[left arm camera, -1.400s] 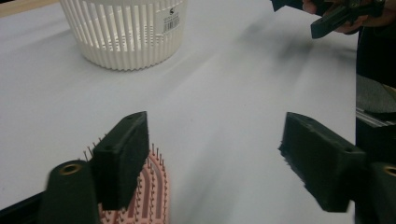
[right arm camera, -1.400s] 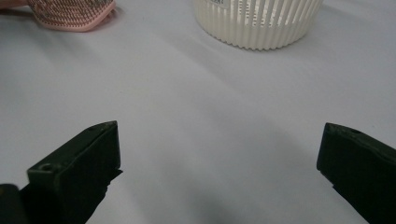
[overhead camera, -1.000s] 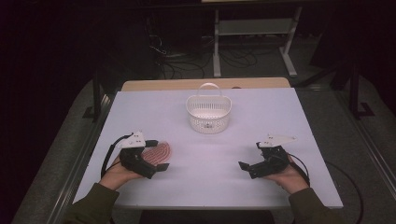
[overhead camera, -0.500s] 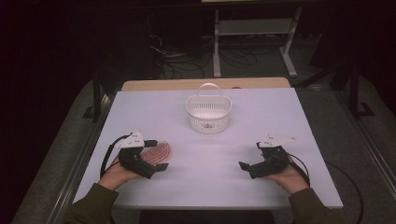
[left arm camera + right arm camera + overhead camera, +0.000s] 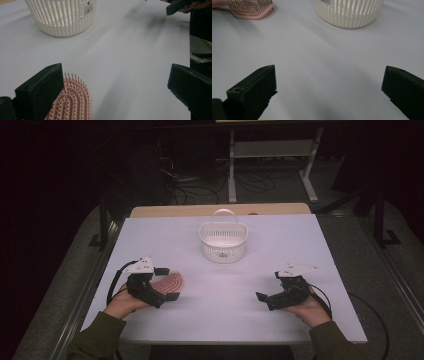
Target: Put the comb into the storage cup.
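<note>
White tabletop [image 5: 220,310] under dim light, dark floor and cables behind. Nearest, the left gripper [image 5: 166,284] sits low with its fingers spread wide, empty, the pink hairbrush [image 5: 168,282] lying bristles-up between them, against one finger. Over on the other side, the right gripper [image 5: 268,288] is wide open too, holding nothing. Farther back, mid-table, stands the white basket [image 5: 223,242].

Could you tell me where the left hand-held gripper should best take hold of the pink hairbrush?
Probably across the pink hairbrush head's narrow width, from above. It lies flat, bristles up, beside the open left hand-held gripper, so its side edges are free; its handle is hidden.
</note>
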A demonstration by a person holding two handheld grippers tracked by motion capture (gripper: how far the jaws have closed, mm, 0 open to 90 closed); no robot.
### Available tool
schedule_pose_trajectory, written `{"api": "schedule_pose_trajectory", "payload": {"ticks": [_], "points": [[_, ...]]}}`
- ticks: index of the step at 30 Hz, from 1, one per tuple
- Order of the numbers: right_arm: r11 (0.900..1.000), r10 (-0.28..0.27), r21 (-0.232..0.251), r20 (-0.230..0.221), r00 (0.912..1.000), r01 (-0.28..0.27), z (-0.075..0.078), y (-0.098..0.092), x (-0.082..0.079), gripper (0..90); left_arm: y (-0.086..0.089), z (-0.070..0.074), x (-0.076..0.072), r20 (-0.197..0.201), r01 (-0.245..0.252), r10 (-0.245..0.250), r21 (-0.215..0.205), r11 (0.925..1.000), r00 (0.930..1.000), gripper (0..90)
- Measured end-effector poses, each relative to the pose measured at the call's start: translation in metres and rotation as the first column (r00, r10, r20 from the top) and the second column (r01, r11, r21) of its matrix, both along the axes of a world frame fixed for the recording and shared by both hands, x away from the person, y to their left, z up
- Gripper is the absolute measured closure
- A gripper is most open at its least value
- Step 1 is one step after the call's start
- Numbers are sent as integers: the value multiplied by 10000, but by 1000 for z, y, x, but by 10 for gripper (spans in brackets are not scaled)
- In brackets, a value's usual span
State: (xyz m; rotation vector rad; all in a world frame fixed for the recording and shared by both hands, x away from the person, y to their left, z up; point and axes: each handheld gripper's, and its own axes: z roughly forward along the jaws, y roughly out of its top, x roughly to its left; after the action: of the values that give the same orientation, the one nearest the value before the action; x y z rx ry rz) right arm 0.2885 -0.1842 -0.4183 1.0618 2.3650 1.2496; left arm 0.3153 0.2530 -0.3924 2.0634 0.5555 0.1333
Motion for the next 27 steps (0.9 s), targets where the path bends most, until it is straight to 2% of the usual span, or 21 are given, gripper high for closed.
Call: {"api": "schedule_pose_trajectory", "payload": {"ticks": [6, 11, 16, 19, 27], "points": [[10000, -18, 27, -12, 10000, 18, 0, -1, 0, 0, -2, 9, 8, 329, 66, -69, 90, 9999, 9994, 4], [10000, 3, 11, -19, 10000, -3, 0, 0, 1, 0, -3, 11, 12, 331, 59, -62, 88, 9999, 9994, 4], [10000, 1, -14, 10, 10000, -1, 0, 0, 0, 0, 1, 9, 21, 329, -247, 255, -241, 9994, 9991, 4], [10000, 14, -22, 15, 10000, -14, 0, 0, 0, 0, 3, 10, 26, 364, -316, 327, -296, 9991, 9988, 5], [10000, 34, 19, 6, 10000, -34, 0, 0, -1, 0, 9, 16, 33, 514, -505, 508, -65, 9987, 9974, 5]]}}
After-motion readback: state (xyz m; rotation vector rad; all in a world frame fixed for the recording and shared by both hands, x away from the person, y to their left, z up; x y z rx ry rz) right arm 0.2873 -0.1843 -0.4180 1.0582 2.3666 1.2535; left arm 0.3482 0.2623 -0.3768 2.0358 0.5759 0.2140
